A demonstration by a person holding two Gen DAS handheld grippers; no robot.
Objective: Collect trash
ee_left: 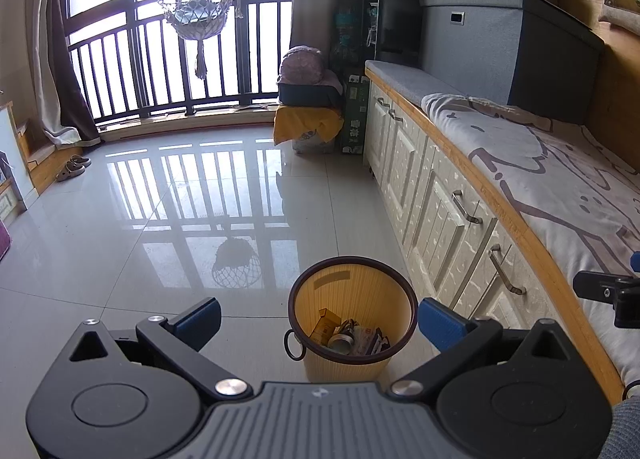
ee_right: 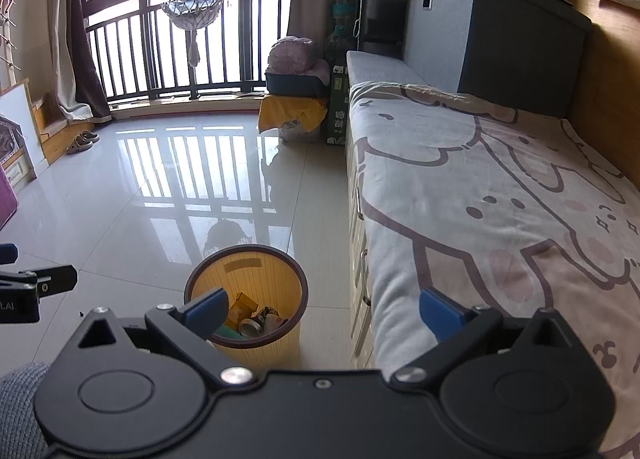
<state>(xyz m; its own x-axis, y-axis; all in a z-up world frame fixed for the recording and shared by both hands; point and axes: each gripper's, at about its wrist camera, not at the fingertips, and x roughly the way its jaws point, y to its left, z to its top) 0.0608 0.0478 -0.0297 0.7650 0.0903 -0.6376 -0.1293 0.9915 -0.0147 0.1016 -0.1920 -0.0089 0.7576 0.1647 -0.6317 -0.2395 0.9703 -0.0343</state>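
A yellow waste bin (ee_left: pixel 352 287) with a dark rim stands on the tiled floor beside the bed's drawers. Inside it lie a crushed can (ee_left: pixel 341 341), a yellow carton (ee_left: pixel 325 325) and some wrappers. My left gripper (ee_left: pixel 320 319) hovers above and just short of the bin, open, with nothing between its blue pads. In the right wrist view the same bin (ee_right: pixel 256 271) sits low and left, the can (ee_right: pixel 251 326) showing inside. My right gripper (ee_right: pixel 322 313) is open and empty, spanning the bin's rim and the bed edge.
A bed with a cartoon blanket (ee_right: pixel 500 199) runs along the right, over white drawers (ee_left: pixel 440 211). A grey storage box (ee_left: pixel 508 47) and shelves stand at its far end. Slippers (ee_left: pixel 74 167) lie by the balcony railing. Glossy tiled floor (ee_left: pixel 180 199) spreads to the left.
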